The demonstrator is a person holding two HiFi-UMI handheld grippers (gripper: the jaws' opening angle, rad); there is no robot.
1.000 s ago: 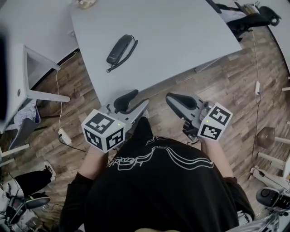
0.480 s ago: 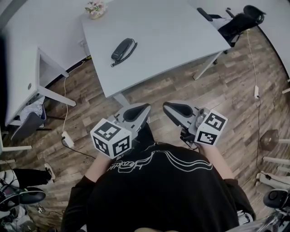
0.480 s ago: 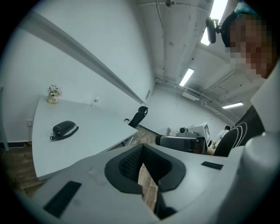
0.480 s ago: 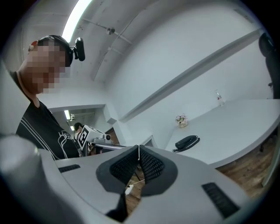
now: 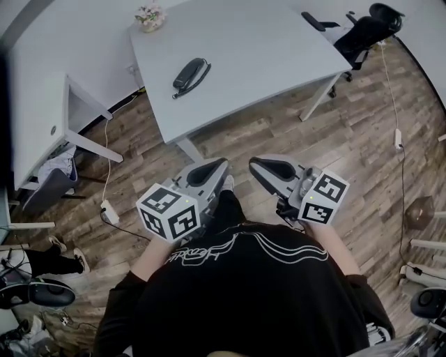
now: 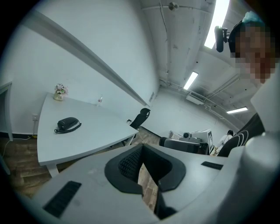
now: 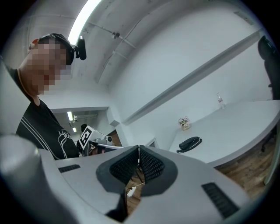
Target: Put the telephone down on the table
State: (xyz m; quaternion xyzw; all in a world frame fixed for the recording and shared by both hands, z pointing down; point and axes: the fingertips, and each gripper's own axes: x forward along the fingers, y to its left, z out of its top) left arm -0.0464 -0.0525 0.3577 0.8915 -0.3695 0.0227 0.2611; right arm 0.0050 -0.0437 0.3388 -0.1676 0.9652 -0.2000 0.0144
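A black telephone with its coiled cord lies on the grey table, near the table's left side; it also shows as the telephone in the left gripper view and as the telephone in the right gripper view. Both grippers hang over the wooden floor close to my body, well short of the table. My left gripper is shut with nothing in it, and its pads meet at the tips. My right gripper is shut and empty too, pads together.
A small flower pot stands at the table's far left corner. A black office chair sits beyond the table's right end. A second white desk is to the left, with a power adapter and cable on the floor.
The left jaws, apart one second ago, have closed. Both grippers and the view have drawn back from the table, so the telephone now looks smaller and farther off.
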